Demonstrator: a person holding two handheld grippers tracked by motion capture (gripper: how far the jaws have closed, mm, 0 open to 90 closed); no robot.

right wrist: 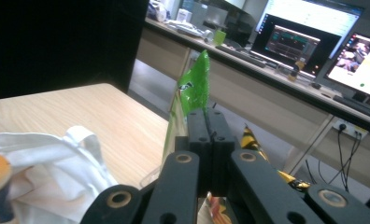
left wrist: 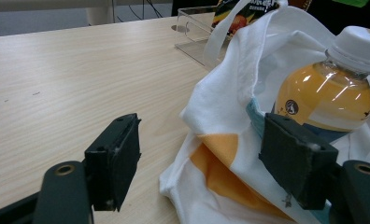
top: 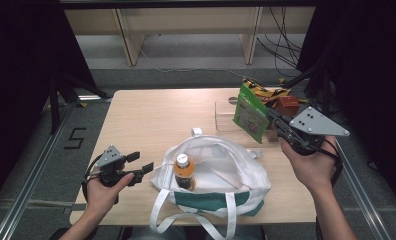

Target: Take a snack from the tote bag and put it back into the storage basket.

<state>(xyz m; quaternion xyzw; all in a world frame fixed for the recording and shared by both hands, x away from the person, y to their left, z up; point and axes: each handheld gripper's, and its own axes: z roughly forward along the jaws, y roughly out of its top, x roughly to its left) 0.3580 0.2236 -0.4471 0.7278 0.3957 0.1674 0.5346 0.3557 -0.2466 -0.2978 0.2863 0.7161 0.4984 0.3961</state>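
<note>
Above the table's right side, the right gripper (top: pixel 277 126) is pinching the green snack packet (top: pixel 250 114) by one edge, jaws pressed together. The left gripper (top: pixel 140 163) is waiting spread wide beside the white tote bag (top: pixel 221 170). Risk: the packet is hanging loosely and could slip, or be striking the upright orange bottle (top: pixel 183 171) on entering the bag

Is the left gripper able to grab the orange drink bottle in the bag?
Probably yes. The left gripper is open beside the white bag, and the bottle stands upright with its top sticking out, nothing covering it.
</note>
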